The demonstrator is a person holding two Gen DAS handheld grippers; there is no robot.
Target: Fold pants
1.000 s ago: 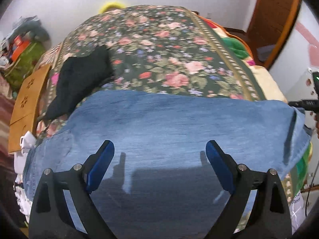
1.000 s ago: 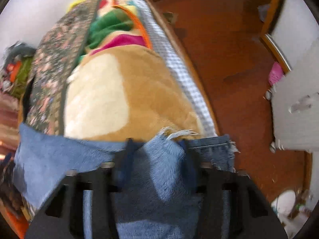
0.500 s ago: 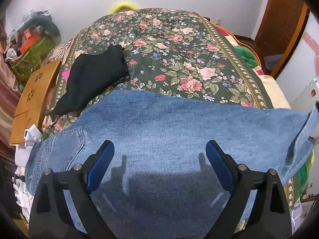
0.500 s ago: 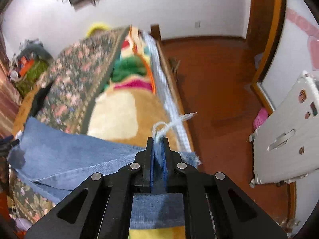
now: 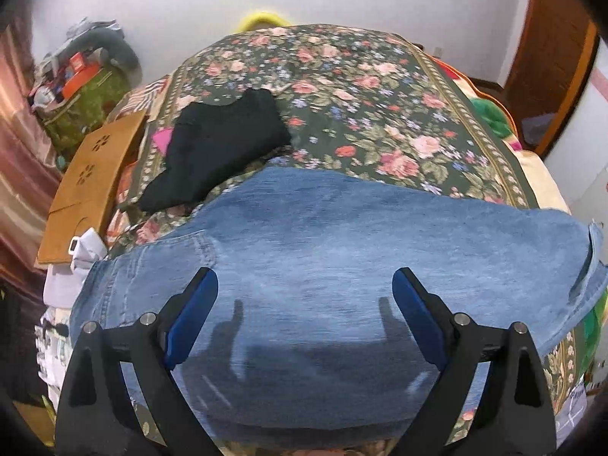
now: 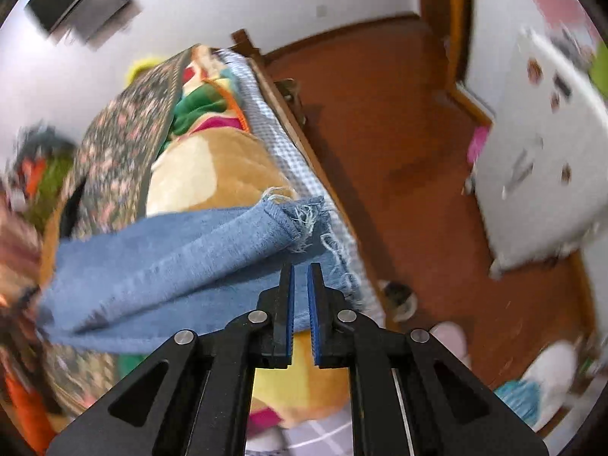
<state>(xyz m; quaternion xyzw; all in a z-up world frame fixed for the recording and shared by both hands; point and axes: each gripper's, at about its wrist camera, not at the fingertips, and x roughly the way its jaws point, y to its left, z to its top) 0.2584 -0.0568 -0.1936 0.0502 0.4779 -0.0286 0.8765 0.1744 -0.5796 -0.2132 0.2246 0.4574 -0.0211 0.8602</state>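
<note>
Blue jeans (image 5: 323, 258) lie across the near end of the bed, waist and back pocket at the left, leg ends at the right. My left gripper (image 5: 304, 296) is open above the middle of the jeans and holds nothing. In the right wrist view the frayed leg ends (image 6: 288, 224) lie over the bed's right edge. My right gripper (image 6: 300, 273) sits just before them with its jaws almost closed, a thin gap between the pads, and no cloth between them.
A floral bedspread (image 5: 361, 95) covers the bed. A black garment (image 5: 216, 152) lies on it at the left. A wooden board (image 5: 91, 174) leans at the bed's left side. Right of the bed are wood floor (image 6: 399, 152) and a white cabinet (image 6: 551, 174).
My right gripper held the leg ends half a second ago; it has let go and pulled back a little. The leg ends have dropped onto the bed edge. The left gripper stays open.
</note>
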